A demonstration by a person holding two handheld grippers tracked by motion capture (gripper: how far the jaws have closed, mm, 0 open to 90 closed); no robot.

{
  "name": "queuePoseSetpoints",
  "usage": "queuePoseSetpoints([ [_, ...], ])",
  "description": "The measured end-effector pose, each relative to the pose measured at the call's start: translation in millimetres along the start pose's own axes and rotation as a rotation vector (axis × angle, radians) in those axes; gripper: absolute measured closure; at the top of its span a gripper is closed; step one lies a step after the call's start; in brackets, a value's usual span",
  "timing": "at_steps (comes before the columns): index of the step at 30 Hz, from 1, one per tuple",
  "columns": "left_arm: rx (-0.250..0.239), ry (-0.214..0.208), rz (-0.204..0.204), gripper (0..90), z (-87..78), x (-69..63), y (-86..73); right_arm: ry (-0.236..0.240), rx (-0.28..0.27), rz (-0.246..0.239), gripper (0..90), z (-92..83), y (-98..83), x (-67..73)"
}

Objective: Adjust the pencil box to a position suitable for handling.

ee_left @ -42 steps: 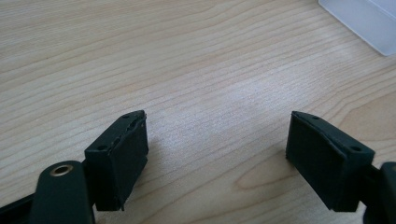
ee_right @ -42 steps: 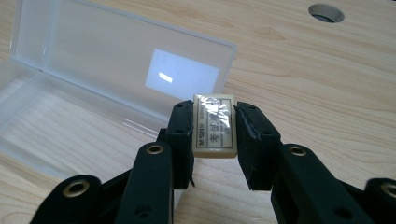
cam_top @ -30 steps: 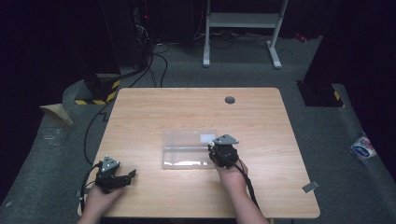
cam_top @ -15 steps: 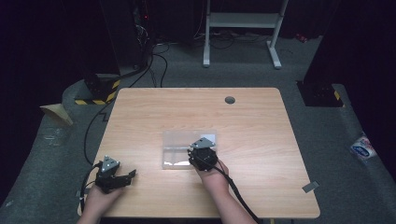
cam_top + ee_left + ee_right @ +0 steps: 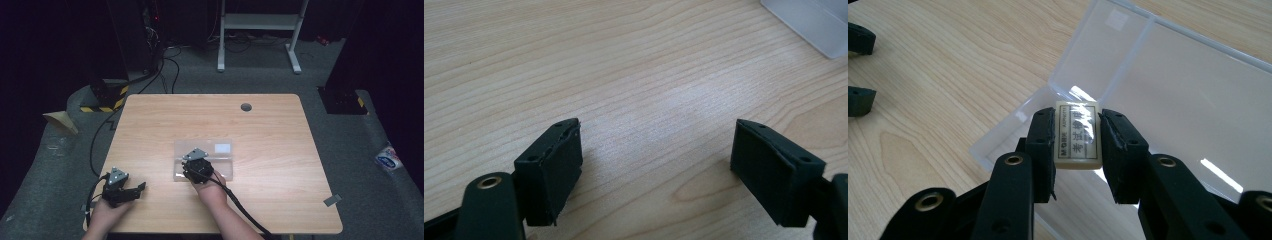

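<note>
A clear plastic case lies open and flat in the middle of the wooden table. My right gripper hangs over the case's left part. In the right gripper view my right gripper is shut on a cream eraser with a printed label, just above the clear case near its hinge. My left gripper rests near the table's front left edge, open. In the left gripper view my left gripper has only bare wood between its jaws, and a corner of the case lies at the top right.
A round cable hole sits at the table's far side. A white frame stand, cables and a yellow-black striped block stand on the floor behind. A packet lies on the floor at the right.
My right gripper has moved left across the case, from its right end to its left part, with the eraser still held. The left gripper has not moved.
</note>
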State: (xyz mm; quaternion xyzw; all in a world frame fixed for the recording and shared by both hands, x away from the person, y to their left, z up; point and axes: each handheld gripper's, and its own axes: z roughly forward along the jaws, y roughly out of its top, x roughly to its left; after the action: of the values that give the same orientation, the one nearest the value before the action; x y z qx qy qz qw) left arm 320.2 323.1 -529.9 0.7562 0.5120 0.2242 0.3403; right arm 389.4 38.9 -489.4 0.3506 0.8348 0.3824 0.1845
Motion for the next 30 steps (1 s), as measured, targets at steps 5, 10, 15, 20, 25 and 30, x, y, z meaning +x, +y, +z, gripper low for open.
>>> queuePoseSetpoints([
  [5, -0.001, -0.004, 0.002, 20.8, 0.0, 0.0, 0.0, 0.008, 0.001, 0.0, 67.6, 7.3, 5.0, 8.1],
  [10, 0.0, -0.005, 0.002, 20.9, -0.1, 0.1, 0.1, 0.013, -0.004, -0.002, 67.5, 11.0, 7.3, 13.9],
  [15, 0.0, -0.005, 0.002, 20.8, -0.1, 0.1, 0.1, 0.018, -0.003, 0.025, 67.5, 17.0, 5.8, 17.0],
  [20, -0.001, -0.006, 0.003, 20.9, 0.0, 0.1, 0.0, 0.023, 0.009, 0.042, 67.5, 21.1, 3.8, 18.4],
  [25, -0.002, -0.006, 0.002, 20.9, 0.0, 0.1, 0.0, 0.024, 0.024, 0.049, 67.5, 26.1, 1.4, 19.2],
  [30, 0.0, -0.005, 0.003, 20.8, -0.1, 0.1, 0.1, 0.024, 0.029, 0.031, 67.4, 27.8, -0.3, 20.2],
])
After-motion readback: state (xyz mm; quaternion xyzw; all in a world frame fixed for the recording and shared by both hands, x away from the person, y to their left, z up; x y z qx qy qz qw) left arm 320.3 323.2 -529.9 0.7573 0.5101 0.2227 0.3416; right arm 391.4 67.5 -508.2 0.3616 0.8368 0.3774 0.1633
